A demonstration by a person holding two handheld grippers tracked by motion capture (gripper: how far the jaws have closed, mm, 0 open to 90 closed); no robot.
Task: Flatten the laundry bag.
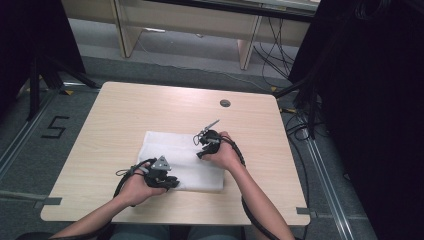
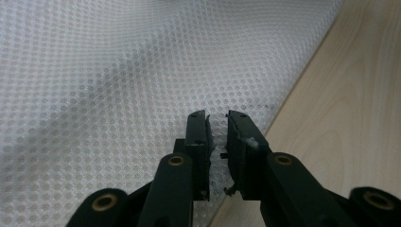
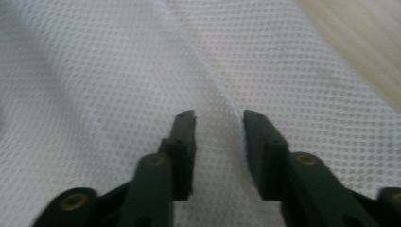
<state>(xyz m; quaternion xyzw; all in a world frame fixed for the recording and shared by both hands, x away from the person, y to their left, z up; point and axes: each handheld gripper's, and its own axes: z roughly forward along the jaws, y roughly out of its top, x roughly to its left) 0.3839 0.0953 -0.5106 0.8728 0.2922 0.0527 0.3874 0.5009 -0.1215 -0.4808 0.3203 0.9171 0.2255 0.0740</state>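
Observation:
A white mesh cloth point(image 1: 182, 162) lies flat on the light wooden table point(image 1: 125, 110), near its front middle. My left gripper point(image 1: 174, 183) rests at the cloth's front edge. In the left gripper view its jaws point(image 2: 217, 120) stand a narrow gap apart over the cloth point(image 2: 118, 94), right by the hem, with bare table point(image 2: 359, 94) beside it. My right gripper point(image 1: 200, 154) sits on the cloth's far right part. Its jaws point(image 3: 219, 118) are open above the cloth point(image 3: 94, 71), and a raised fold runs between them without touching the pads.
A round cable hole point(image 1: 225, 103) sits in the table's far side. Beyond the table are desk legs point(image 1: 247, 47) and loose cables point(image 1: 272, 55). A black curtain point(image 1: 370, 100) stands to the right, a black stand point(image 1: 35, 80) to the left.

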